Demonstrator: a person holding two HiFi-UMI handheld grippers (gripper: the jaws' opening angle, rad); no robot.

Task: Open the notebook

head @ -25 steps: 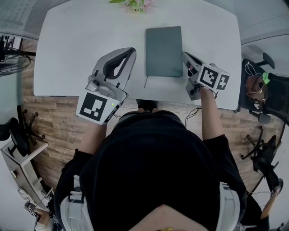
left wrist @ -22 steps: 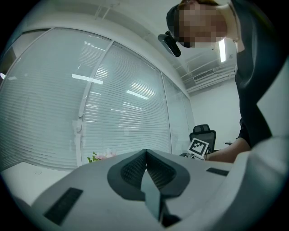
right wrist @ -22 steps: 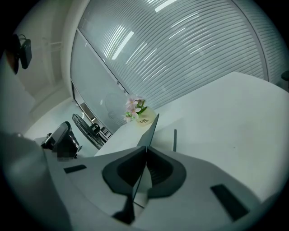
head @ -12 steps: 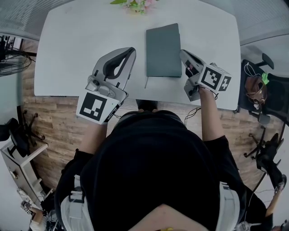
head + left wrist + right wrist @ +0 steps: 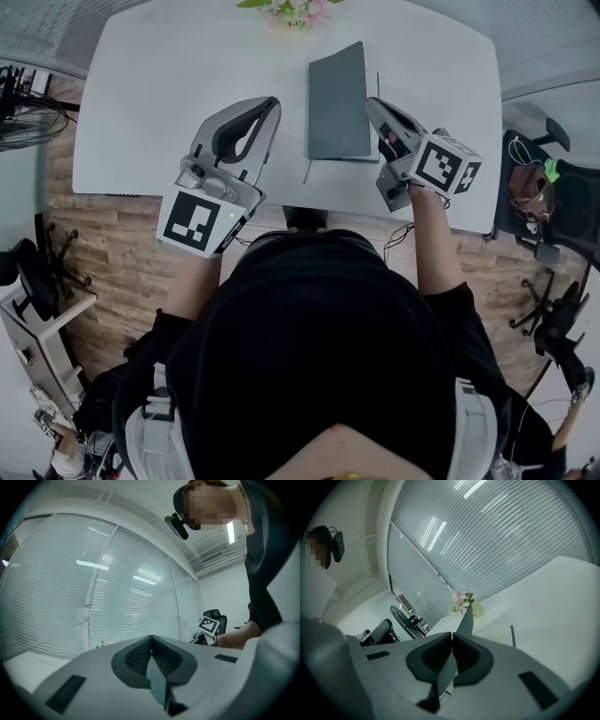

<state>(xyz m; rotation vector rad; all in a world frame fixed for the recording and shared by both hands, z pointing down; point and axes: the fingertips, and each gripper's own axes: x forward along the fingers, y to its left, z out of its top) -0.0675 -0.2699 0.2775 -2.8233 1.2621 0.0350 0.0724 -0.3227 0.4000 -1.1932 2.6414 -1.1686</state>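
The right hand-held gripper (image 5: 372, 105) pinches the cover of the grey notebook (image 5: 337, 98), holding it tilted up off the tabletop (image 5: 169, 84). The thin cover could slip out and fall shut. The whole book could also drag, since the closed, empty left hand-held gripper (image 5: 272, 105) steadies nothing.

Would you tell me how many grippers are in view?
2. The left gripper is left of the notebook, shut and empty; the right gripper is shut on the notebook's right edge.
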